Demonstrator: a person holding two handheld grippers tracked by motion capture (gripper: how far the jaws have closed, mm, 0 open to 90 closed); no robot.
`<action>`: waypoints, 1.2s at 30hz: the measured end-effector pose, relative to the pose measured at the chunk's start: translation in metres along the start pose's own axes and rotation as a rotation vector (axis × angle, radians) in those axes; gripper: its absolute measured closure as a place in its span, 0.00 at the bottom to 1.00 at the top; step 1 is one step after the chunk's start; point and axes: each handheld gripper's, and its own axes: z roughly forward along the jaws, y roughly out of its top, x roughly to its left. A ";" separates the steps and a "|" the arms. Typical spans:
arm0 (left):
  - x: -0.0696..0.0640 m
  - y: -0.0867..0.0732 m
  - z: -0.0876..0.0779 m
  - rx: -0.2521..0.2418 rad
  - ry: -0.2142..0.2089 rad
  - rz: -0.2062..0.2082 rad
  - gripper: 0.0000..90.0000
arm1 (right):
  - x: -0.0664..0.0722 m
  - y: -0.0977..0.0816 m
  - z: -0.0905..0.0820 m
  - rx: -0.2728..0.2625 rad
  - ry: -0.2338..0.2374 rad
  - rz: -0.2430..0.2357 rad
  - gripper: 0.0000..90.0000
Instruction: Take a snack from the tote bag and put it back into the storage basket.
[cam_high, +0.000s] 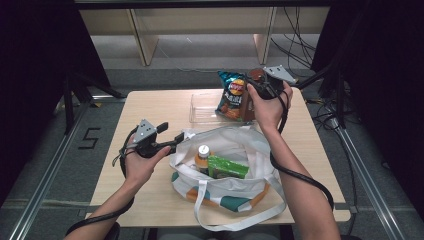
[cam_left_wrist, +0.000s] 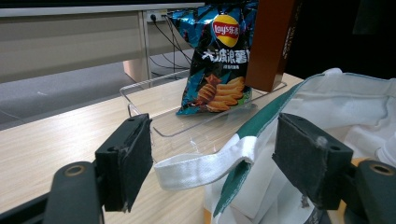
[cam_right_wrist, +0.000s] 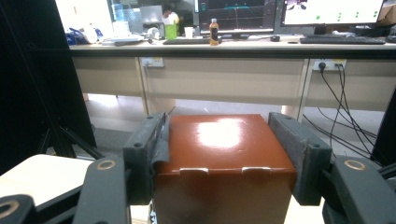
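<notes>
Near edge of table (cam_high: 125, 195): white tote bag (cam_high: 235, 150) with green and orange trim is lying open; an orange-capped bottle (cam_high: 203, 156) and a green packet (cam_high: 227, 167) are seen inside. Left gripper (cam_high: 176, 138) is held at the bag's left rim — jaws apart, nothing clamped; a white strap (cam_left_wrist: 205, 165) and the green-edged rim are seen between the pads in the left gripper view, not pinched. Farther back, a clear plastic tray (cam_high: 200, 107) is set on the table, with a Lay's chip bag (cam_high: 231, 95) standing in it. Just right of the chips, the brown box (cam_right_wrist: 224, 149) is held upright over the tray's right end — right gripper (cam_right_wrist: 224, 154) clamped on its two sides near the top.
</notes>
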 end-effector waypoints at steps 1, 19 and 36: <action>0.001 0.000 0.000 0.001 -0.001 0.011 0.30 | -0.001 0.000 0.001 -0.006 -0.001 -0.012 0.44; 0.000 0.000 0.000 -0.001 -0.003 0.003 0.30 | -0.005 -0.002 0.003 -0.016 -0.026 0.018 0.44; -0.001 0.000 0.000 0.004 -0.003 -0.004 0.30 | -0.007 -0.010 0.005 -0.009 -0.060 0.008 0.44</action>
